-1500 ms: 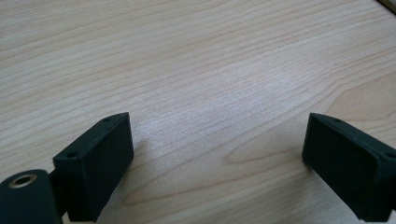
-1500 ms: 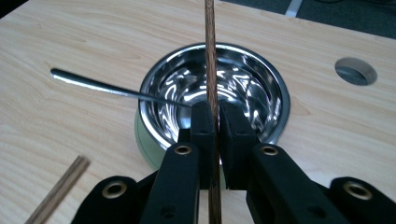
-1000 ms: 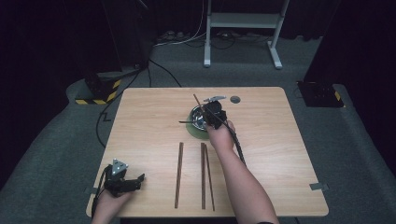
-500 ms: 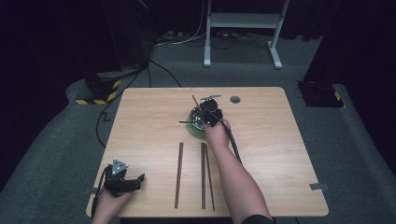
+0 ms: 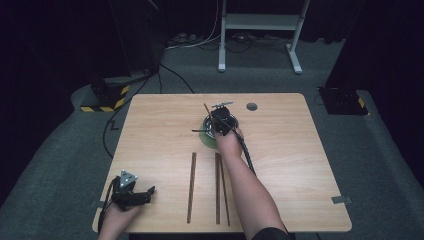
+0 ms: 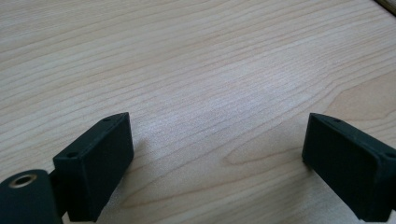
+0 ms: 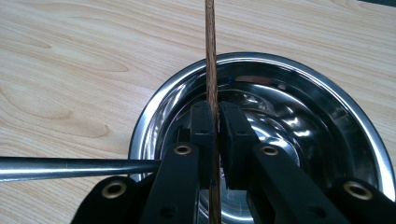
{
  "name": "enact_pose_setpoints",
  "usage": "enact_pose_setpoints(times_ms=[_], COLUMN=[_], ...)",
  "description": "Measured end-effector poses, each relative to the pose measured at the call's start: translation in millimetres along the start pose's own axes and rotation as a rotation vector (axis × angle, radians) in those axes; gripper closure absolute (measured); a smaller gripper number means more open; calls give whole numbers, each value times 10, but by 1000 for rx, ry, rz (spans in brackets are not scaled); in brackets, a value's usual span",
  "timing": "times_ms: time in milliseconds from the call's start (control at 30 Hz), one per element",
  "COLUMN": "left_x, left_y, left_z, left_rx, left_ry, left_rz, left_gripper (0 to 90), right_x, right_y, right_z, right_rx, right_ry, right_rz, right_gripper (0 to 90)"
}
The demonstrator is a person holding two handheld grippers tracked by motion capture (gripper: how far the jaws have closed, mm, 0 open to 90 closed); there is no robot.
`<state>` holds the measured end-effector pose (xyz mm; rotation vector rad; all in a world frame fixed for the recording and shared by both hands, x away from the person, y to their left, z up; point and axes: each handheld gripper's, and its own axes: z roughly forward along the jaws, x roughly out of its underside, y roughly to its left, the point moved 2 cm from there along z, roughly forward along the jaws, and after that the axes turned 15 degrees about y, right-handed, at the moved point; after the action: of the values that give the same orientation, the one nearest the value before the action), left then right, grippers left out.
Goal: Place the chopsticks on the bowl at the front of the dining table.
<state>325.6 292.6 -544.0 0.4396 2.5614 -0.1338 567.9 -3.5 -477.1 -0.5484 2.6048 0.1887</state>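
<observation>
Jaws of the right gripper (image 7: 215, 135) pinch one wooden chopstick (image 7: 210, 56), now lowered slightly since a second ago over the steel bowl (image 7: 327, 98), so drop-in looks near; three chopsticks (image 5: 217, 187) wait on the table (image 5: 300, 165); left gripper (image 6: 219, 154) spread, idle.

The table (image 5: 300, 150) is lit brightly from above against dim surroundings, while glare is thrown off the bowl (image 7: 327, 121) and near jaws are blurred.
</observation>
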Motion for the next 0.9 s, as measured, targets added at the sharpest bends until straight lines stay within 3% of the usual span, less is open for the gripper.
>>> enact_pose_setpoints(times_ms=[233, 333, 467, 900], left_x=[-2, -2, -2, -2], left_y=[1, 1, 4, 1], left_z=[1, 2, 2, 2], left_rx=[0, 1, 0, 2], left_ry=[-2, -2, 0, -1], left_rz=[1, 1, 6, 3], left_gripper=[87, 87, 87, 87], right_x=[-1, 6, 52, 553], right_y=[13, 24, 55, 85], right_z=[13, -25, -148, -658], right_rx=[5, 13, 17, -8], right_ry=[-1, -10, -30, -100], right_rz=[-6, -20, -36, -78], right_gripper=[837, 750, 727, 730])
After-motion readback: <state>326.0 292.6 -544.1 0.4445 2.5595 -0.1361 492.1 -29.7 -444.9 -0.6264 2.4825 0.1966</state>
